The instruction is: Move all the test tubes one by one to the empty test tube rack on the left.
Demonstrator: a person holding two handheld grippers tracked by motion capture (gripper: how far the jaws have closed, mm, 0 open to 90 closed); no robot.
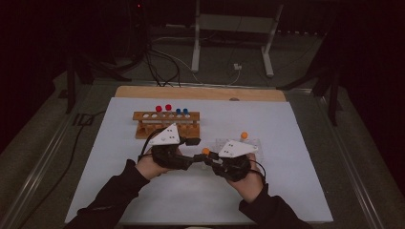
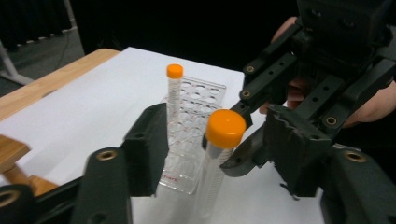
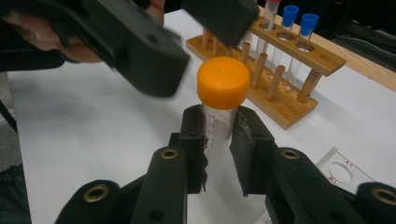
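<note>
A clear tube with an orange cap (image 3: 223, 83) stands upright between the pads of my right gripper (image 3: 219, 122), which is shut on its body just under the cap. In the high view this tube (image 1: 206, 151) sits between the two hands near the table's middle. My left gripper (image 2: 219, 125) reaches in from the other side, its jaws on either side of the orange cap (image 2: 225, 128) with a gap at each pad, so it is open. In the left gripper view the right gripper (image 2: 280, 93) comes in from the upper right. A second orange-capped tube (image 2: 173, 93) stands in a clear plastic rack (image 2: 198, 100).
A wooden tube rack (image 1: 166, 123) with red-capped (image 1: 163, 108) and blue-capped tubes (image 1: 182, 111) stands behind the left hand. The clear rack (image 1: 239, 143) lies behind the right hand. A white mat (image 1: 286, 143) covers the table, with a bare wooden strip (image 1: 200, 92) at the far edge.
</note>
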